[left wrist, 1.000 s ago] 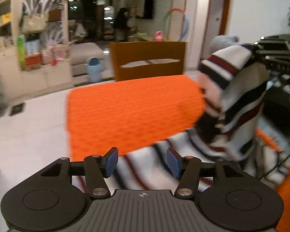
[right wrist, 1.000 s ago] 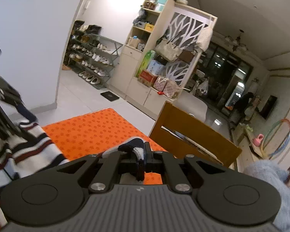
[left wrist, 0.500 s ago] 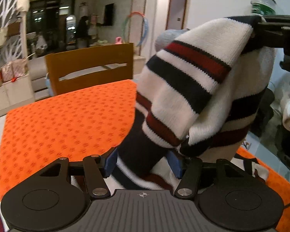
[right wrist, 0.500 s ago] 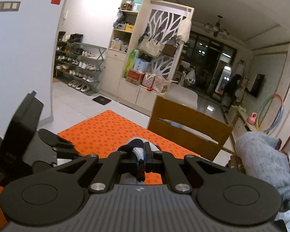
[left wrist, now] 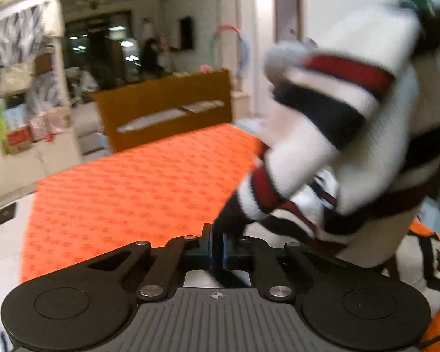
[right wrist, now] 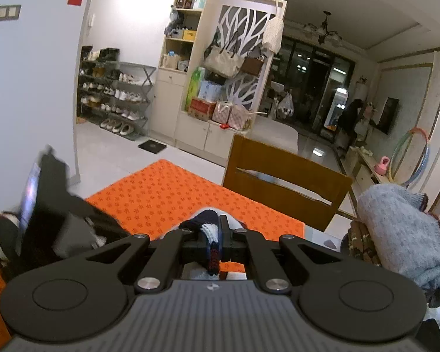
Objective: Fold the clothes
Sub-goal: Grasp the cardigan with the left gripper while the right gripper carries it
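Both grippers are clamped on the striped sweater point(left wrist: 331, 135): the left gripper point(left wrist: 217, 249) pinches a dark edge low, just over the orange mat point(left wrist: 126, 193), while the right gripper point(right wrist: 220, 245) bites a navy-and-white fold higher up, so the knit hangs between them on a slope rising to the left gripper's right, its lower part heaped on the mat at the near right. The left one sits nearer the mat, and my guess is that laying the sweater flat means carrying it forward and left, where bare orange runs to the wooden chair point(left wrist: 164, 114) at the far edge; a grey knit pile point(right wrist: 396, 228) crowds the right side.
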Available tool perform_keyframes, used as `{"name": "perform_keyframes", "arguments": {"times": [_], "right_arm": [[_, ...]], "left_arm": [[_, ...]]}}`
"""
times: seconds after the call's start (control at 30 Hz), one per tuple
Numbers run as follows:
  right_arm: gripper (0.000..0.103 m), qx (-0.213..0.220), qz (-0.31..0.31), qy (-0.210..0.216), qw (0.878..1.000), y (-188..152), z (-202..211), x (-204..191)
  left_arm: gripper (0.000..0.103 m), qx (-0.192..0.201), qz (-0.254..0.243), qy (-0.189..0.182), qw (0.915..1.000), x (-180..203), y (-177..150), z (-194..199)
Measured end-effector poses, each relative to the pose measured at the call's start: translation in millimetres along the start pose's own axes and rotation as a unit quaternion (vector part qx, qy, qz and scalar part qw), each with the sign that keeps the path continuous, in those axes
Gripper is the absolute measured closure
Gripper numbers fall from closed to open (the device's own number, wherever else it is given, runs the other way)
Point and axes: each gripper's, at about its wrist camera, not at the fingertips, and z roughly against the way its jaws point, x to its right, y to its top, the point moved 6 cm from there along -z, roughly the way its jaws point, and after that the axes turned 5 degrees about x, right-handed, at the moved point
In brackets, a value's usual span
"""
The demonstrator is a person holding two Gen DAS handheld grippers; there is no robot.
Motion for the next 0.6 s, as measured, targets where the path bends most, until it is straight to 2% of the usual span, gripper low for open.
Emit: {"name": "perform_keyframes", "arguments": {"times": [0.13, 0.17, 0.2, 0.3, 0.37, 0.5, 0.6], "right_arm": [[0.095, -0.009, 0.012, 0.001, 1.000, -5.4, -2.7, -7.7], [0.090, -0.012, 0.016, 0.011, 1.000, -7.3, -3.4, -13.3], [0.078, -0.015, 0.020, 0.022, 0.999, -9.1, -3.8, -19.0], [0.062, -0.024, 0.033, 0.051, 0.998, -15.8, 2.5, -33.7], [0.060, -0.039, 0.034, 0.069, 0.996, -27.1, 9.0, -40.5], [0.058, -0.094, 0.030, 0.090, 0.991, -62.8, 22.1, -46.5], [0.053, -0.145, 0.037, 0.093, 0.984, -96.1, 25.4, -46.3]], "left_arm": [[0.096, 0.024, 0.021, 0.066, 0.9973, -42.1, 11.5, 35.5], [0.096, 0.028, 0.026, 0.081, 0.9960, -52.0, 14.5, 45.0], [0.096, 0.031, 0.032, 0.098, 0.9941, -63.1, 17.6, 56.1], [0.096, 0.042, 0.042, 0.148, 0.9871, -88.8, 24.9, 94.6], [0.096, 0.042, 0.048, 0.172, 0.9831, -100.1, 23.0, 119.5], [0.096, 0.041, 0.059, 0.215, 0.9741, -120.4, 17.7, 168.9], [0.096, 0.026, 0.063, 0.222, 0.9726, -117.8, 0.9, 198.3]]}}
